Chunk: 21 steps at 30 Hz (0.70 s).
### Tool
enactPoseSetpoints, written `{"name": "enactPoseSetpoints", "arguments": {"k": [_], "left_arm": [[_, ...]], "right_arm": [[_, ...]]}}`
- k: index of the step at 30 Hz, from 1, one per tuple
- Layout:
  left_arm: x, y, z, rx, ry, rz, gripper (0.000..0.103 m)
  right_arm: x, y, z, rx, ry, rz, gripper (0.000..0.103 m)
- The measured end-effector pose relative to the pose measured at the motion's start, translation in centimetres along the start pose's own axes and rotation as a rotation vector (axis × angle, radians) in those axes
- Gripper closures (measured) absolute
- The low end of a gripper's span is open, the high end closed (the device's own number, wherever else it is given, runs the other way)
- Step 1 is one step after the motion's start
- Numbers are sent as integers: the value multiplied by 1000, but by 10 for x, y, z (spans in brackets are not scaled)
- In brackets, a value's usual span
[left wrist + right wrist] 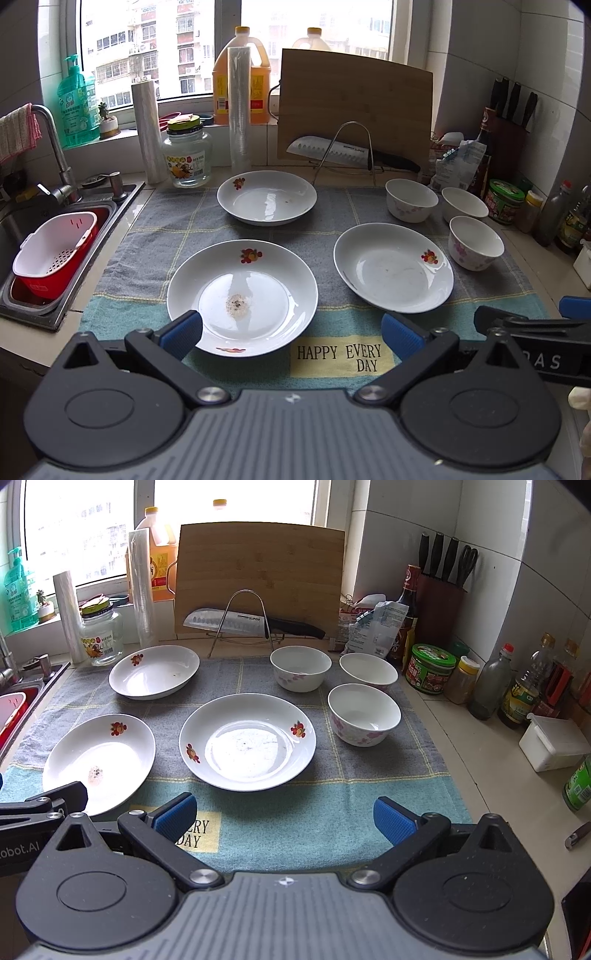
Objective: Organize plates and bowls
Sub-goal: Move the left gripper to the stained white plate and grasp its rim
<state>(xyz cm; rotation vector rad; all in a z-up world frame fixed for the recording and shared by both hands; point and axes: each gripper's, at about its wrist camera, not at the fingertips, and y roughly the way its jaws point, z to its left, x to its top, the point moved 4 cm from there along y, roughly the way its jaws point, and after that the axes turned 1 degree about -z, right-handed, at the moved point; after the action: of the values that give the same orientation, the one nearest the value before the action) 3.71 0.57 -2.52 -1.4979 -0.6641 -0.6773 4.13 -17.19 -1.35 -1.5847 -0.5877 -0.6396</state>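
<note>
On the towel: three plates (247, 738), three bowls (364, 714), none stacked
Left tool (291, 334): wide, empty
Right tool (282, 818): wide, empty

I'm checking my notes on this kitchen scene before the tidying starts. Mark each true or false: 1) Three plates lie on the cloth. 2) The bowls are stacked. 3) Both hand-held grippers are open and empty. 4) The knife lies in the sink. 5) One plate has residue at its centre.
1) True: three plates, including the far plate and the right plate, lie on the cloth.
2) False: the three bowls stand separately, side by side.
3) True: the left hand-held gripper and right hand-held gripper hold nothing.
4) False: the knife rests on the wire rack by the cutting board.
5) True: the near plate does.
</note>
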Motion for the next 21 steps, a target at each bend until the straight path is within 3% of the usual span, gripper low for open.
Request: {"name": "enactPoseSetpoints", "arguments": {"k": [13, 21], "left_arm": [[-3, 0, 22, -19, -18, -20, 1], [-12, -1, 42, -27, -30, -37, 1]], "right_arm": [[5, -4, 18, 31, -42, -73, 0], [7, -1, 34, 128, -83, -125, 0]]}}
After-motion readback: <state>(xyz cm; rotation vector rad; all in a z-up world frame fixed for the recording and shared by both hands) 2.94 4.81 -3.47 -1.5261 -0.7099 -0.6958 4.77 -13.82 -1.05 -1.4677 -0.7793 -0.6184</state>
